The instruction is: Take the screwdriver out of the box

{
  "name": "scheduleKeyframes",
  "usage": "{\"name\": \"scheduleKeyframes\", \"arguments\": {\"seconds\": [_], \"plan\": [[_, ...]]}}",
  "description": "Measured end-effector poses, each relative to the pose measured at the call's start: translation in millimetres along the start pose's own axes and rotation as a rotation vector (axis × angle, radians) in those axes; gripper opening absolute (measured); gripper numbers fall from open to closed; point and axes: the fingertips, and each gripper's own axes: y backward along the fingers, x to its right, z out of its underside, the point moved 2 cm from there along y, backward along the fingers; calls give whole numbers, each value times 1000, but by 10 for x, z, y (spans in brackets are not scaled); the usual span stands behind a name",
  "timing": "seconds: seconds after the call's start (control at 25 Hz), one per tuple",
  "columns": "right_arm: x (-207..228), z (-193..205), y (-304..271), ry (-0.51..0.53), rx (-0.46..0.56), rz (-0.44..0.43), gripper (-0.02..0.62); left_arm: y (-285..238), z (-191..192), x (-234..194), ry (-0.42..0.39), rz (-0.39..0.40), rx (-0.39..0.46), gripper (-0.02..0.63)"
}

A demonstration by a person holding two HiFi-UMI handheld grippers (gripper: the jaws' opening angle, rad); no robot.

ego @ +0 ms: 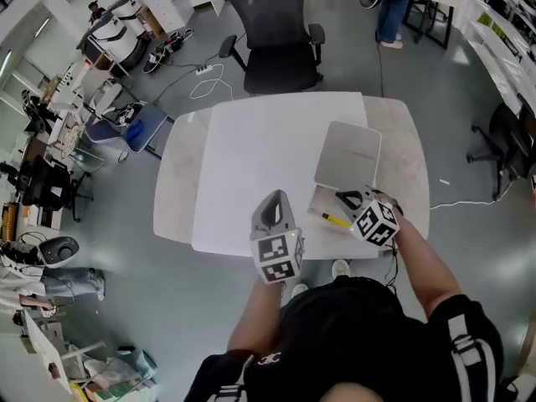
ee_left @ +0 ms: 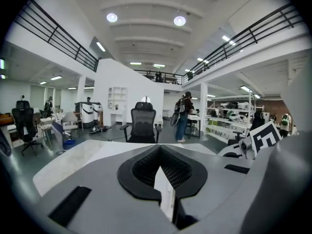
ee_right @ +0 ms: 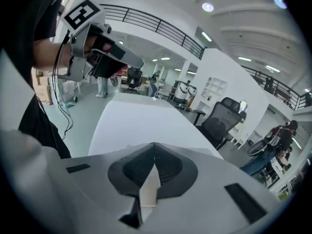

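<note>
- Head view: a white table (ego: 251, 157) carries a grey box (ego: 323, 201) on its right side. The lid (ego: 348, 152) is swung open towards the far side.
- Head view: the screwdriver (ego: 337, 220), with a yellow handle, lies inside the box near its near edge.
- Head view: the right gripper (ego: 350, 200) hangs over the right part of the box, just beside the screwdriver. Contact with the screwdriver cannot be made out here.
- Head view: the left gripper (ego: 275, 198) is held over the near edge of the table, left of the box and apart from it.
- Head view: a black office chair (ego: 273, 32) stands beyond the far edge of the table. A person (ego: 394, 7) stands further off at the far right.
- Left gripper view: the jaws of the left gripper (ee_left: 159, 148) are together at the tips, with nothing between them. The table (ee_left: 73, 152) and the office chair (ee_left: 142, 123) lie ahead. The marker cube (ee_left: 263, 138) of the right gripper shows at the right.
- Right gripper view: the jaws of the right gripper (ee_right: 154, 144) are together at the tips and hold nothing. The table (ee_right: 131, 121) extends ahead. The left gripper (ee_right: 127, 58) shows at the upper left, held in a hand.
</note>
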Motion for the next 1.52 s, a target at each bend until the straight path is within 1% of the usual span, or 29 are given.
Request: {"name": "scheduleKeyframes", "arguments": {"seconds": [0.16, 0.36, 0.48, 0.56, 0.68, 0.76, 0.92, 1.12, 1.24, 1.32, 1.44, 1.52], "plan": [[-132, 203, -181, -26, -67, -114, 14, 15, 137, -81, 28, -48, -28, 14], [-284, 422, -433, -134, -134, -247, 15, 46, 306, -175, 53, -96, -49, 14], [-381, 486, -485, -180, -174, -324, 19, 178, 369, -211, 79, -146, -75, 14], [-378, 510, -489, -204, -204, -361, 65, 238, 372, -214, 93, -175, -89, 14], [-402, 537, -575, -209, -265, -410, 85, 277, 407, -273, 105, -207, -99, 14], [-467, 565, -657, -190, -314, -440, 94, 328, 449, -327, 113, -228, -103, 14], [-541, 667, -798, -153, -429, -465, 94, 450, 494, -420, 124, -262, -106, 14], [-587, 805, -920, -169, -597, -523, 94, 563, 551, -507, 133, -292, -108, 14], [-596, 943, -997, -175, -688, -516, 94, 609, 573, -502, 136, -297, -108, 14], [-609, 1016, -1052, -191, -719, -508, 95, 622, 597, -507, 140, -300, -107, 14], [-625, 1054, -1114, -252, -730, -509, 95, 643, 617, -534, 145, -306, -107, 14], [-634, 1121, -1131, -237, -750, -480, 93, 654, 599, -542, 147, -309, -106, 14]]}}
